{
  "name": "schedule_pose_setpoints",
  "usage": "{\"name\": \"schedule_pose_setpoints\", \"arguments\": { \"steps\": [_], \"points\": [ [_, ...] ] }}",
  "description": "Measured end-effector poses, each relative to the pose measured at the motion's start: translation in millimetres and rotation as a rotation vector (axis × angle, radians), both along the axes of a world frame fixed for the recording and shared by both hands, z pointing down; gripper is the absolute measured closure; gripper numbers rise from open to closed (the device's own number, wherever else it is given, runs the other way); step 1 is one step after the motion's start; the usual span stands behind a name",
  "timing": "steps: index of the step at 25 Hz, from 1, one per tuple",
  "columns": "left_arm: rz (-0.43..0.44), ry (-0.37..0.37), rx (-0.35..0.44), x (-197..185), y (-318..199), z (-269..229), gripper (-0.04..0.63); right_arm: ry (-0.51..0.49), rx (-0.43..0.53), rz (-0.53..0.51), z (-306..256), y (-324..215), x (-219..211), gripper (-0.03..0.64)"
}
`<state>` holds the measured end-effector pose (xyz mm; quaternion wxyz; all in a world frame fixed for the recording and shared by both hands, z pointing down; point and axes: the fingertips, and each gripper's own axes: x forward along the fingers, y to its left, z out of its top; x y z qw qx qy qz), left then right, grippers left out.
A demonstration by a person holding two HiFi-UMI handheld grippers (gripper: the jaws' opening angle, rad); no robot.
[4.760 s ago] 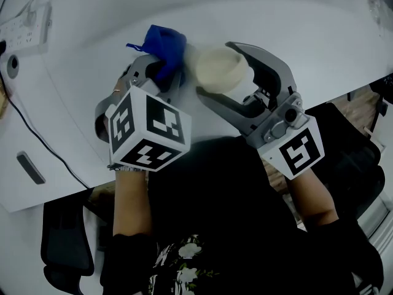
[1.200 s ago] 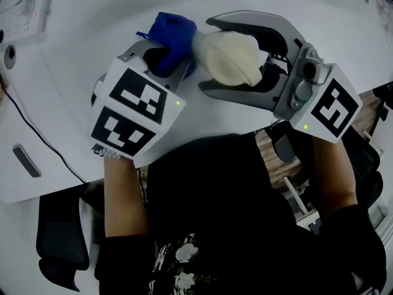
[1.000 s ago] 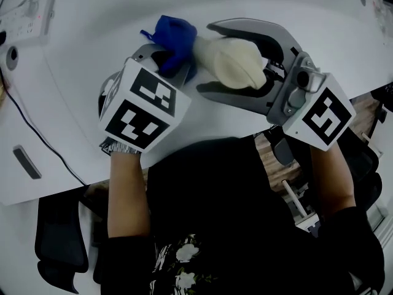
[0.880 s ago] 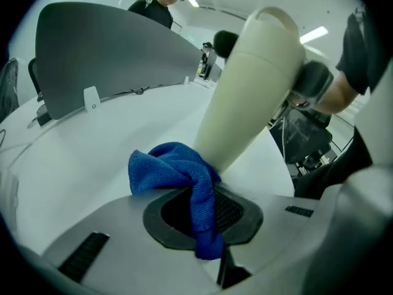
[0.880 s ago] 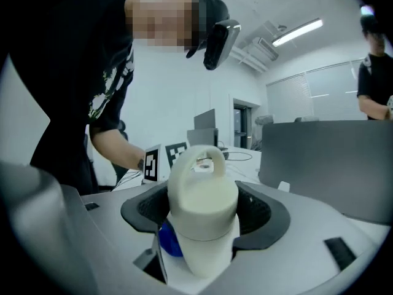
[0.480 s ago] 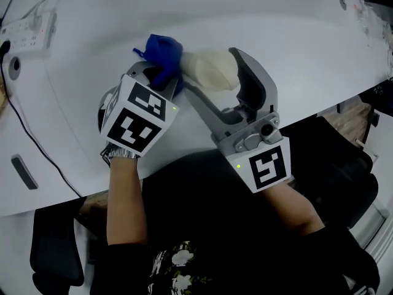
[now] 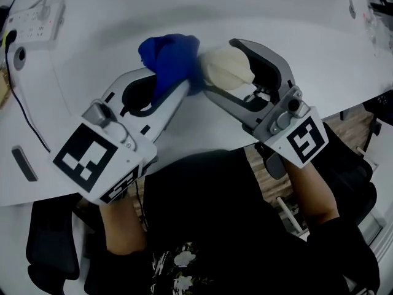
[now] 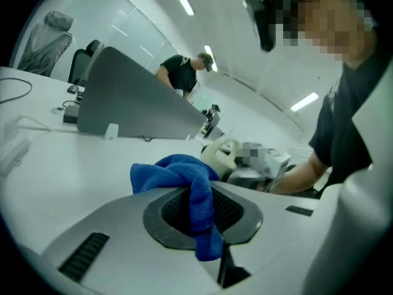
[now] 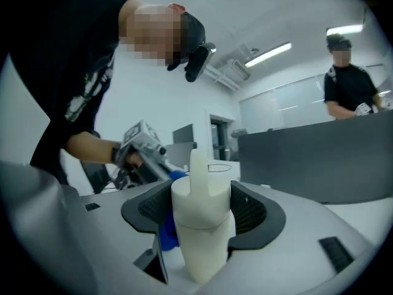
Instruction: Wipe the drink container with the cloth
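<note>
Right tongs (image 7: 222, 71) clamp the cream drink container (image 7: 228, 65) by its body, just above the near edge of the white counter (image 7: 295, 23). Left tongs (image 7: 164, 82) pinch the blue cloth (image 7: 167, 53) — swung round since a moment ago, its bunched end now presses the container's side. Wiping looks under way.

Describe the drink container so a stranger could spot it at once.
Look over the white table, near its front edge, at the right claw. It clamps the cream plastic drink container with a tall spout: pale and smooth, unlike the crumpled blue cloth in the left claw beside it.
</note>
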<state>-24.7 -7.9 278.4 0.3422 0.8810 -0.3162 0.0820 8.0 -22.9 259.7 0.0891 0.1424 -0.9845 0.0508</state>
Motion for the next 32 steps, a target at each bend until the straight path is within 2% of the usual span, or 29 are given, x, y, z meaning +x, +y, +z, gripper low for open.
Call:
{"name": "schedule_pose_setpoints", "arguments": {
  "steps": [3, 5, 7, 14, 19, 21, 23, 26, 32],
  "points": [
    [0.037, 0.078, 0.046, 1.9, -1.1, -32.3, 0.557, 0.018, -0.053, -0.256, 1.8, 8.7, -3.0, 0.334],
    [0.053, 0.07, 0.053, 4.6, -2.4, -33.2, 0.558, 0.042, -0.067, -0.381, 0.6, 10.9, -6.9, 0.334],
    [0.058, 0.038, 0.031, 3.9, -2.6, -21.1, 0.558, 0.055, -0.063, -0.448, -0.9, 12.9, -11.0, 0.334],
    [0.035, -0.082, -0.141, 4.4, -10.1, 69.8, 0.558, 0.01, -0.075, -0.444, -1.3, 13.5, -10.7, 0.334],
    [0.049, -0.204, -0.198, 6.2, -9.4, 109.0, 0.558, 0.003, -0.056, -0.422, -2.9, 14.4, -13.3, 0.334],
    [0.062, -0.238, -0.206, 6.7, -7.0, 114.9, 0.558, 0.031, -0.064, -0.383, -2.7, 12.1, -9.2, 0.334],
    [0.065, -0.24, -0.215, 8.0, -6.3, 117.9, 0.558, 0.046, -0.057, -0.293, -6.4, 6.7, -1.5, 0.333],
    [0.055, -0.238, -0.224, 6.5, -6.2, 118.8, 0.558, 0.066, 0.014, -0.078, -5.6, 6.1, 7.4, 0.333],
    [0.025, -0.224, -0.221, 6.8, -6.5, 119.6, 0.558, -0.001, 0.086, 0.385, -2.1, 2.6, -2.0, 0.322]
  ]
}}
